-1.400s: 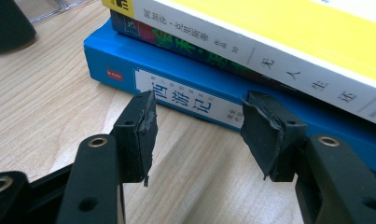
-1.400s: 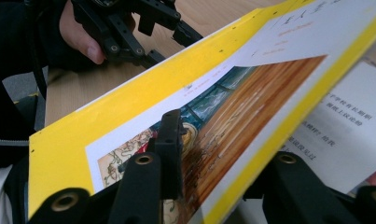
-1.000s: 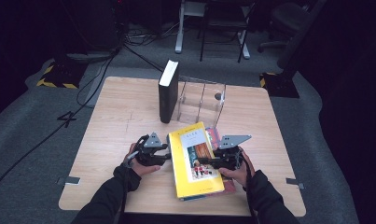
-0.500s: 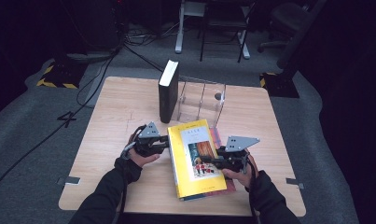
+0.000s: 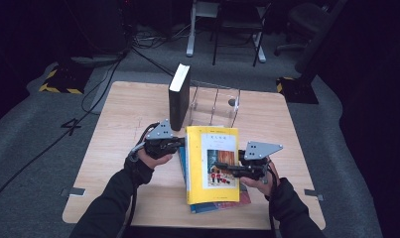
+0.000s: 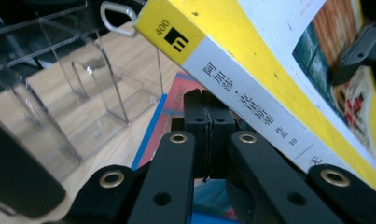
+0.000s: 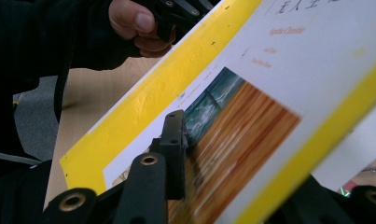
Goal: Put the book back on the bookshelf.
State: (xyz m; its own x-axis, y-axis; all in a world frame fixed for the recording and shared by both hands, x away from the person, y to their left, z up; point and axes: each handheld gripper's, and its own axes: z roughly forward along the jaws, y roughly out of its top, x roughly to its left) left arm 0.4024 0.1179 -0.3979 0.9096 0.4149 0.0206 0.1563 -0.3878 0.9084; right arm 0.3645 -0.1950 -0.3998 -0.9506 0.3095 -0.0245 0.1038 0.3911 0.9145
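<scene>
The right tongs [image 5: 226, 169] clamp the yellow paperback book [image 5: 212, 163], lifted above the stack on the wooden table [image 5: 118, 114]; the left tongs [image 6: 205, 100], clenched empty, seemingly prop its spine. It could pivot and slip.

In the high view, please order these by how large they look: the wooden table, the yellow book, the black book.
1. wooden table
2. yellow book, lifted nearer the camera, so it may look bigger
3. black book, upright and farther off
</scene>
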